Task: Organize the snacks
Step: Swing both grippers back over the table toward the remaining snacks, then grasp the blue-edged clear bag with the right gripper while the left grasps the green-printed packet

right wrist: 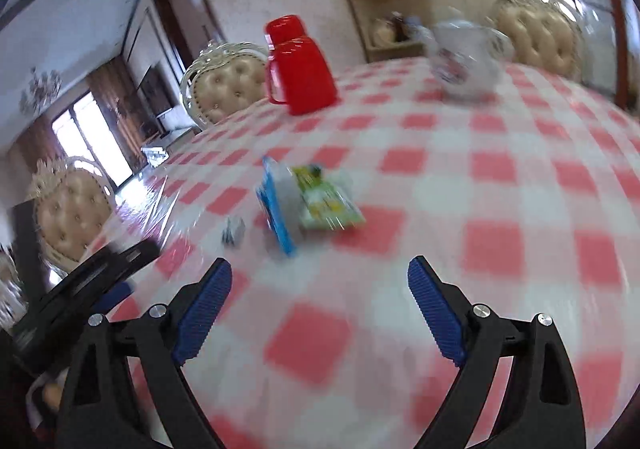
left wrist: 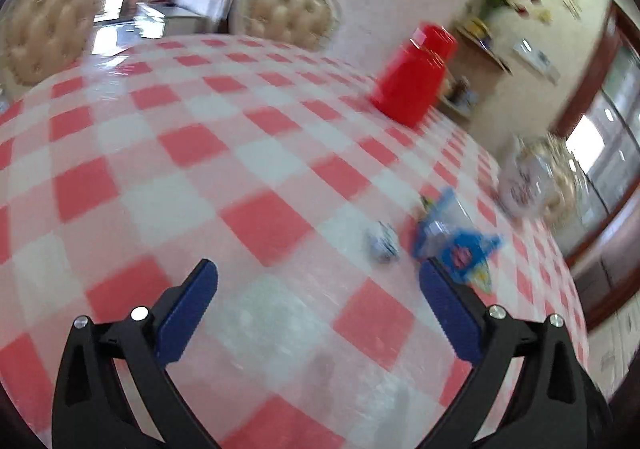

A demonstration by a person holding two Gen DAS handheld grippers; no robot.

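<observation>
On the counter, under a red-and-white checked cloth: a wide bare stretch in the near part, free on all sides of both claws; the far edge curves past tufted chairs, and the left edge shows in the right wrist view beside another chair. Left claw: jaws spread wide, nothing between them, above the cloth. Right claw: jaws likewise wide apart, empty. Snacks, mid-counter, blurred: a blue packet lying against a green-and-yellow packet, touching; a small white-and-blue wrapped piece just left of them, apart. Red lidded jug upright at the far side, well apart from the snacks. Clear glass jar, printed, far right.
</observation>
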